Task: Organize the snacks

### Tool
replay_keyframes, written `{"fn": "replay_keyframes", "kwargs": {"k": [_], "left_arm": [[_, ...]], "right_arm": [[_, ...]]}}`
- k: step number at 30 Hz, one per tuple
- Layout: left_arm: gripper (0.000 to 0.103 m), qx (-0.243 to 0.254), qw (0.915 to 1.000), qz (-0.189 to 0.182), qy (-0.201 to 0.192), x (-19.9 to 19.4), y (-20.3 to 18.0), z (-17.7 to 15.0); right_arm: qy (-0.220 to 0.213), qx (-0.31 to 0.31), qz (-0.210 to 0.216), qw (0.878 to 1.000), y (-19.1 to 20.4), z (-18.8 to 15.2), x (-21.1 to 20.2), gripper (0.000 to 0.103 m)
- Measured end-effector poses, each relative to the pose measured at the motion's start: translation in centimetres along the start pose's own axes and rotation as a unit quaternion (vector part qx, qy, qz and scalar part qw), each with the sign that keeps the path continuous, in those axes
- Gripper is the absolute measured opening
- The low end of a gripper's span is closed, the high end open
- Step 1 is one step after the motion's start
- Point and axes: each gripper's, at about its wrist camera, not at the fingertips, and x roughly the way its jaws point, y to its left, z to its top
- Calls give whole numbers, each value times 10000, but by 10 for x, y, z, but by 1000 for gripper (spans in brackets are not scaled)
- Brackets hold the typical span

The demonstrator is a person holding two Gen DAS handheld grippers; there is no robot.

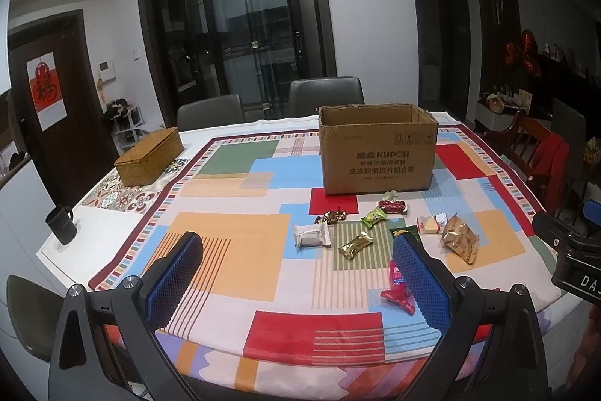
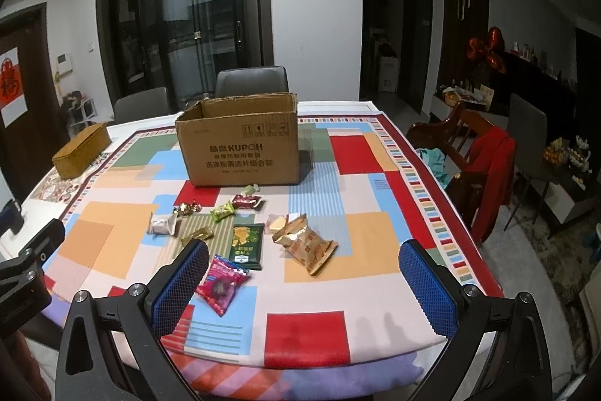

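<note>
Wicker box (image 1: 149, 156) far left on desk (image 1: 225, 250), left hand-held gripper (image 1: 296, 265) released and empty, cardboard box (image 1: 377, 147) open mid-desk, snack packets (image 2: 240, 239) scattered in front of it, tan biscuit bag (image 2: 306, 245) rightmost, right hand-held gripper (image 2: 304, 273) released, holding nothing, hovering over near edge

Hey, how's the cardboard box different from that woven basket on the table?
The cardboard box stands open at the top, while the woven basket is shut with a lid. The box is taller and smooth-sided with printed text; the basket is low, textured and unprinted. The box sits near the scattered snacks; the basket sits off at the table's far left edge. Both are brownish and rectangular.
</note>
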Motion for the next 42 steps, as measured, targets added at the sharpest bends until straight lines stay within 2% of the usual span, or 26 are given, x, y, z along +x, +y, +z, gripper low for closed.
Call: {"fn": "replay_keyframes", "kwargs": {"k": [6, 22, 35, 42], "left_arm": [[103, 60, 10000, -44, 28, 15, -7, 6], [103, 439, 9973, -380, 456, 65, -41, 1], [103, 820, 9866, -700, 1226, 106, -82, -15], [103, 972, 9768, -885, 1693, 123, -102, -20]], "right_arm": [[32, -33, -36, 10000, -1, 2, 11, 102], [393, -57, -179, 9990, -10, 5, 54, 102], [730, -429, -147, 9963, -20, 2, 96, 102], [1074, -689, 119, 9918, -23, 3, 119, 102]]}}
